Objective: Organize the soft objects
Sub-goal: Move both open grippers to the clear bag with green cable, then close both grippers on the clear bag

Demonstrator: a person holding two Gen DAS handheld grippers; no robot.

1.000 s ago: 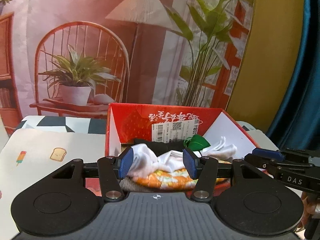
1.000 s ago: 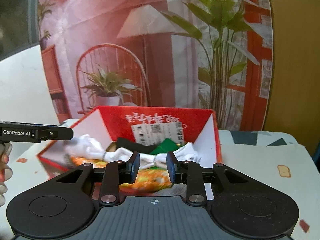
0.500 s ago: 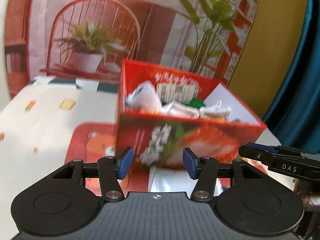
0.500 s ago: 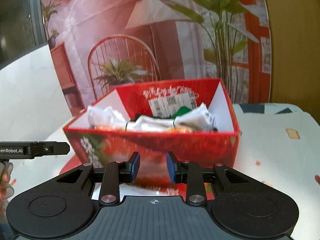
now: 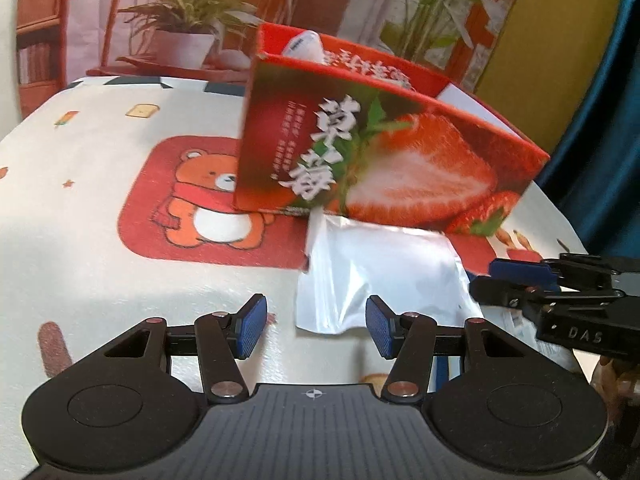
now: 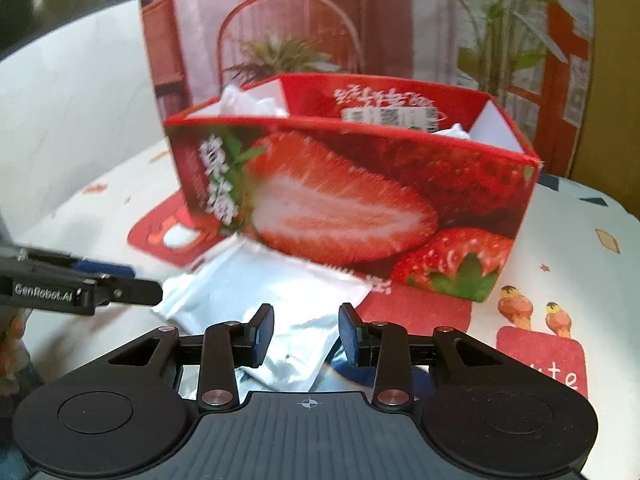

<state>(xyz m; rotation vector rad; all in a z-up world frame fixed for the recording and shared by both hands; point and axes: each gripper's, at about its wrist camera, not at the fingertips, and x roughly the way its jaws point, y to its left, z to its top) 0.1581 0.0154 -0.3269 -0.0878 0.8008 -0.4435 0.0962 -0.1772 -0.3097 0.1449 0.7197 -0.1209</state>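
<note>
Silver pouch (image 5: 380,276): lying on the bench (image 5: 100,272), at 6 o'clock of the strawberry box (image 5: 380,152). Left tongs (image 5: 314,326) and right tongs (image 6: 306,334) are hovering part-open, empty; right jaws just widening. Pickup is pending; next, closing on the pouch edge.

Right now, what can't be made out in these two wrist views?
- Box contents: near wall hides most in both views; only white cloth tops show.
- Silver pouch: label unseen; far edge under the box, near end behind right gripper fingers.
- Box print: motion-blurred.
- Hands: cut off at frame edges.
</note>
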